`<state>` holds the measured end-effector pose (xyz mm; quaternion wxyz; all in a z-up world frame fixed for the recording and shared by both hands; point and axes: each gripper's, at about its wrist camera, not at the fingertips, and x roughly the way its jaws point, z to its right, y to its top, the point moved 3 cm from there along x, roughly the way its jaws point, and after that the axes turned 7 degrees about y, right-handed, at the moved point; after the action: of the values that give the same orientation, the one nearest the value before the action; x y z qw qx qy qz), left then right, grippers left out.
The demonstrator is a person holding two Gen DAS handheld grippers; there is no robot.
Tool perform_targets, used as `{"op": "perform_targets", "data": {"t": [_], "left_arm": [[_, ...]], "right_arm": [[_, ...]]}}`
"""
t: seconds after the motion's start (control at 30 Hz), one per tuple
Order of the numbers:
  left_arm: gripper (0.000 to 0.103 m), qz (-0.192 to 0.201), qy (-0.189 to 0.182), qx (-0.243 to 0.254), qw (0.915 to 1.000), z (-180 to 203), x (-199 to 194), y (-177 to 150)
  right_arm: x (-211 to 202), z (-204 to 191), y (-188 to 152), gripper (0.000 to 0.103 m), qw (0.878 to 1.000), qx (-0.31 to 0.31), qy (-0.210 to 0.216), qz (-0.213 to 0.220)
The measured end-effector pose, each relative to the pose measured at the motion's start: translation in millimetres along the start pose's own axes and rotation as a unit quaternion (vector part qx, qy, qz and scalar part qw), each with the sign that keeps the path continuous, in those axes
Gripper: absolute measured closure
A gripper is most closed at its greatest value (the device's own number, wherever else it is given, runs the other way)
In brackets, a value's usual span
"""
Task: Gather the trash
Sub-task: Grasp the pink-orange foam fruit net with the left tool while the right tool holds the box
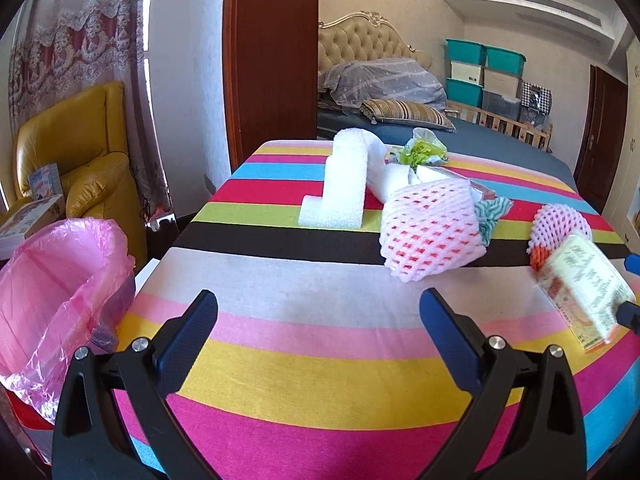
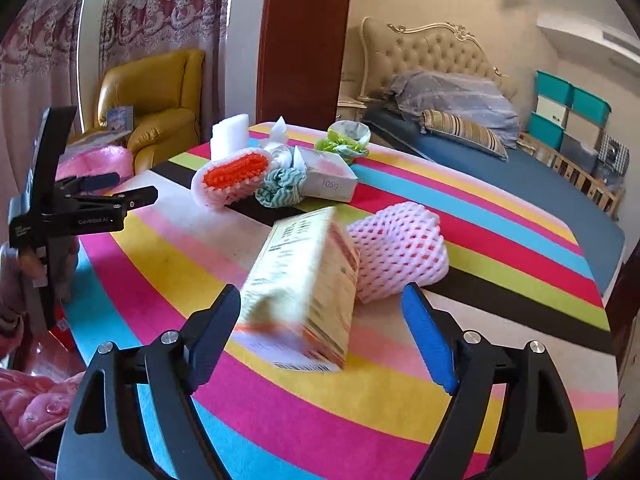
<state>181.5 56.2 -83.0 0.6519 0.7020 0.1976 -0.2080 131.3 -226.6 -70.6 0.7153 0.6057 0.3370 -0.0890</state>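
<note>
A blurred yellow carton sits between the wide-apart jaws of the right gripper — neither pad pressing it — on a rainbow-striped tablecloth. The left gripper, marked "GenRobot.AI", gapes empty near a pink-lined bin. A grey box reads "105g". Behind: a tufted bed — and a yellow armchair.

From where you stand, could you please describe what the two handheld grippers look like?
Both are matte black plastic with silver pivot bolts. The left gripper has two dark navy textured pads. The right gripper has one dark navy pad and one bright blue. The left one's side carries small white "GenRobot.AI" lettering.
</note>
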Motion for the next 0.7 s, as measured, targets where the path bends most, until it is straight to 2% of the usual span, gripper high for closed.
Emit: {"op": "perform_targets", "data": {"t": [0.13,0.27,0.43,0.47,0.5,0.53,0.7], "left_arm": [[0.005,0.0,-0.017,0.019,0.9997,11,-5,2],[0.005,-0.022,-0.047,0.03,0.9982,28,-6,4],[0.005,-0.032,-0.061,0.044,0.9967,49,-5,11],[0.005,-0.032,-0.061,0.046,0.9966,52,-3,12],[0.005,-0.031,-0.06,0.052,0.9964,57,-1,15],[0.005,-0.031,-0.058,0.056,0.9963,60,0,15],[0.005,-0.043,-0.041,0.066,0.9961,73,15,22]], "right_arm": [[14,-10,3,0.025,1.0,-0.013,0.004,-0.016],[22,-23,3,0.025,0.999,-0.029,0.015,-0.024],[28,-32,0,0.026,0.998,-0.044,0.022,-0.036],[28,-31,-2,0.03,0.998,-0.039,0.026,-0.04],[28,-29,-2,0.049,0.998,-0.034,0.032,-0.04],[28,-27,-3,0.054,0.998,-0.026,0.039,-0.039],[20,-21,-6,0.054,0.999,-0.014,0.037,-0.023]]}}
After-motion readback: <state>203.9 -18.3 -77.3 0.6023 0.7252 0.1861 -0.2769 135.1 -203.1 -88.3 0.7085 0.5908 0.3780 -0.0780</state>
